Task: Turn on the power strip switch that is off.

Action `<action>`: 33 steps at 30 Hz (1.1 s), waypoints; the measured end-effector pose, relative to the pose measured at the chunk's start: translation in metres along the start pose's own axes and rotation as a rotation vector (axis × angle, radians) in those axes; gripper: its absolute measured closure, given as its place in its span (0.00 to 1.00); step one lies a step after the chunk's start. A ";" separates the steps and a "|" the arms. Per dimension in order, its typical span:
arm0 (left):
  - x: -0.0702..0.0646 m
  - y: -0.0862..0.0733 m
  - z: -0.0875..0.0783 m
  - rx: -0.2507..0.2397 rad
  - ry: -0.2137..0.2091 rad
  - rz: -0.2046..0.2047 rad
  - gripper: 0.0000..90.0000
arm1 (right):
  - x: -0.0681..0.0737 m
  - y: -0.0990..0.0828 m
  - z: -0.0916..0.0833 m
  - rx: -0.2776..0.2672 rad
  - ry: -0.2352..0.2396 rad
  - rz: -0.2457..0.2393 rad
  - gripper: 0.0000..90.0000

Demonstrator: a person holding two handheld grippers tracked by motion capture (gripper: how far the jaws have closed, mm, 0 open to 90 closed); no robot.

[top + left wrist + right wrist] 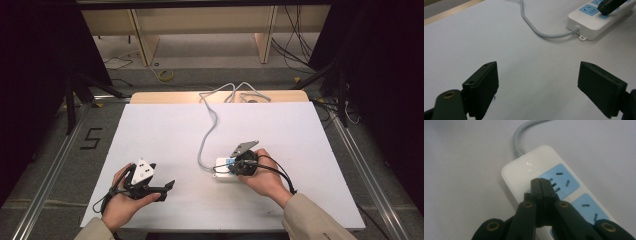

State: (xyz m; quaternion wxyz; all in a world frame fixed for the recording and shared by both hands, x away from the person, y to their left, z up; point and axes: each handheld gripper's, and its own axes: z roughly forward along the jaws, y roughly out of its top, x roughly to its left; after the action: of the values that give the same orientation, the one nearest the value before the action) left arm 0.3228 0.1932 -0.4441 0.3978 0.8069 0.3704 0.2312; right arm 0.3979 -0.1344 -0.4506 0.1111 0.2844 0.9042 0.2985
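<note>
Your right hand-held gripper (540, 185) has its two black jaws pressed flat together, with nothing between them. In the right gripper view their joined tips sit over the near end of the white power strip (524, 173), right at the edge of the first blue socket panel (560, 181); they look to be touching the strip's top face, though you cannot tell for certain whether they press on it or hang just above. A second blue socket panel (590, 210) lies beside the first, farther along the strip.

In the high view your right hand (265, 175) holds that gripper (235, 166) tipped down onto the power strip (222, 172), which lies on the white desk (165, 130) a little right of centre and close to your side. The strip's grey cord (207, 127) runs from its left end away across the desk to the far edge.

Your left hand-held gripper (537, 86) stands wide apart and holds nothing. In the left gripper view bare desk shows between its jaws, and it points toward the power strip (586, 27), which lies well apart from it. In the high view your left hand (122, 200) carries this gripper (167, 190) near the desk's near left edge, clear of the strip and the cord.
</note>
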 end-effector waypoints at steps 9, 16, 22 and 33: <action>0.000 0.000 0.000 0.007 -0.001 -0.002 0.19 | -0.001 0.000 -0.004 -0.022 -0.009 0.005 0.98; 0.000 0.000 0.000 0.010 0.001 -0.004 0.19 | -0.001 -0.001 -0.009 -0.046 -0.012 0.021 0.93; 0.000 0.000 0.001 0.014 0.001 -0.007 0.19 | -0.003 -0.004 -0.014 -0.060 -0.014 0.031 0.90; 0.000 -0.001 0.001 0.019 0.002 -0.005 0.19 | -0.003 -0.007 -0.023 -0.099 -0.009 0.041 0.78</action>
State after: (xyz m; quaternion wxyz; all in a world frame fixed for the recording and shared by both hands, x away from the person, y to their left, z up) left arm 0.3236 0.1931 -0.4454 0.3904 0.8095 0.3751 0.2273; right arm 0.3891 -0.1512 -0.4365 0.1231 0.2986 0.8818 0.3437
